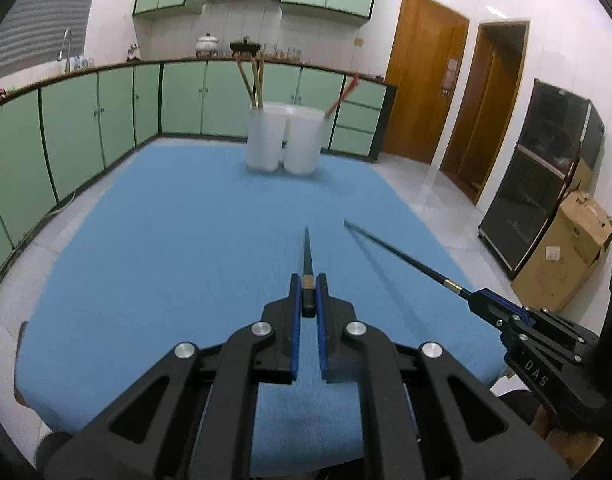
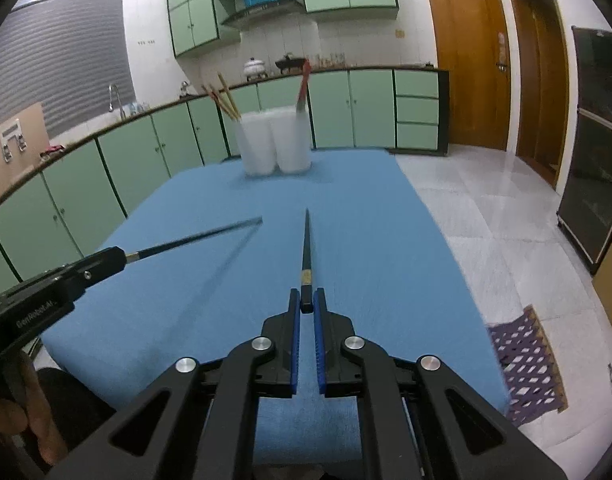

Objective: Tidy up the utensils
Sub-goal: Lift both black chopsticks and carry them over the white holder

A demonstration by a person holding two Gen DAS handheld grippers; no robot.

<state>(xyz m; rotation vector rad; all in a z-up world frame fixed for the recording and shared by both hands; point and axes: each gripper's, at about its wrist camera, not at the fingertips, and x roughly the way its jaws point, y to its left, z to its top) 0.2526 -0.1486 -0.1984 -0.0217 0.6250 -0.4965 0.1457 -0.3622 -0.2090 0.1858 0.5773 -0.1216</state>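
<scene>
**Ana:** Above the near edge of the table (image 1: 106, 240), each gripper is clenched on one black chopstick. The left gripper (image 1: 308, 294) pinches the left chopstick (image 1: 307, 254) by its thick end, just behind a gold band; the right gripper (image 2: 307, 305) grips the right chopstick (image 2: 306, 248) the same way. Both tips point toward the far edge.

**Ben:** And they go where?

**Ana:** Probably into the two white cups (image 1: 284, 140) standing side by side at the far edge. The left cup already has wooden sticks in it, the right cup a red-handled one. Which cup suits the black pair cannot be told.

**Ben:** What would make the carry go well?

**Ana:** Keeping both grips firm, since each stick is held only at its end and could swing. Lifting the tips clear of the blue cloth, keeping the two sticks apart, then tipping each point-down over a rim before letting go.

**Ben:** Their look?

**Ana:** Slim, dark, tapering to a fine point.
</scene>
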